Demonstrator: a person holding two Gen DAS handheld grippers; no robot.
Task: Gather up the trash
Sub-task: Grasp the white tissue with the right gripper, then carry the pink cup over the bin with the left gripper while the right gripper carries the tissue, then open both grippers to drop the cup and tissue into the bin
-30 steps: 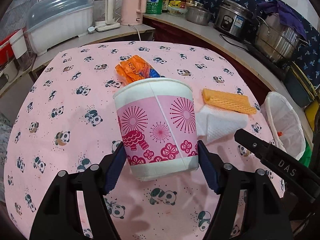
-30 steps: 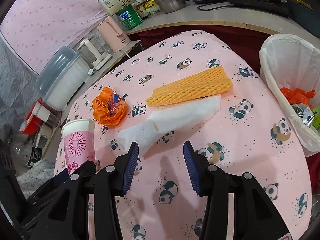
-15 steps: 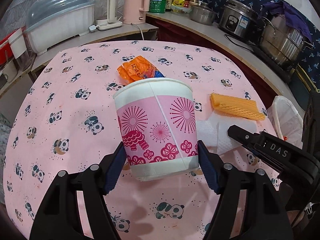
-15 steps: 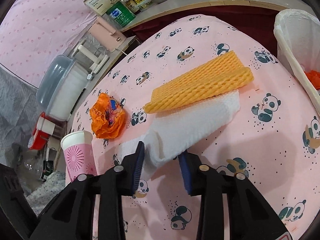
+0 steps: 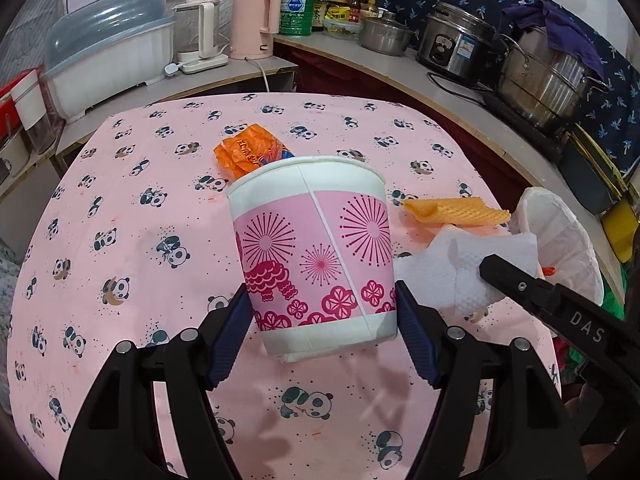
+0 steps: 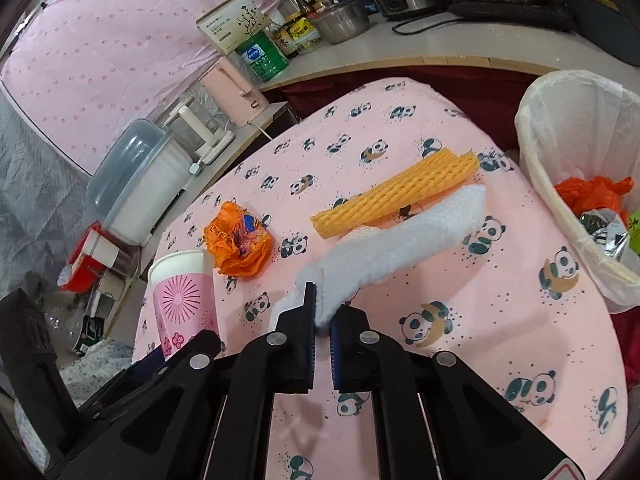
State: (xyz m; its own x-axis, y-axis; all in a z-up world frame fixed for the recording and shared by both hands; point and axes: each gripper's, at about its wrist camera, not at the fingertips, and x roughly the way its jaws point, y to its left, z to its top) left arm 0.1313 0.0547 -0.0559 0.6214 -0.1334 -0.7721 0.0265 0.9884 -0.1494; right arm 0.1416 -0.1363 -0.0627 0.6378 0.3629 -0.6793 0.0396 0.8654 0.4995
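My left gripper [image 5: 322,316] is shut on a pink and white paper cup [image 5: 312,248] and holds it tilted above the panda tablecloth [image 5: 120,240]. The cup also shows in the right wrist view [image 6: 184,300]. My right gripper [image 6: 322,320] is shut on a white paper towel [image 6: 400,244] and lifts it off the cloth; the towel also shows in the left wrist view [image 5: 464,268]. An orange foam net [image 6: 396,192] lies just behind the towel. A crumpled orange wrapper [image 6: 238,240] lies further left on the table.
A bin lined with a white bag [image 6: 572,152] stands off the table's right edge, with trash inside. A counter behind holds a pink kettle [image 5: 254,24], a lidded dish rack [image 5: 108,64] and steel pots [image 5: 548,76].
My right gripper has closed on the paper towel and raised it from the table. The left gripper still holds the cup, lifted a little.
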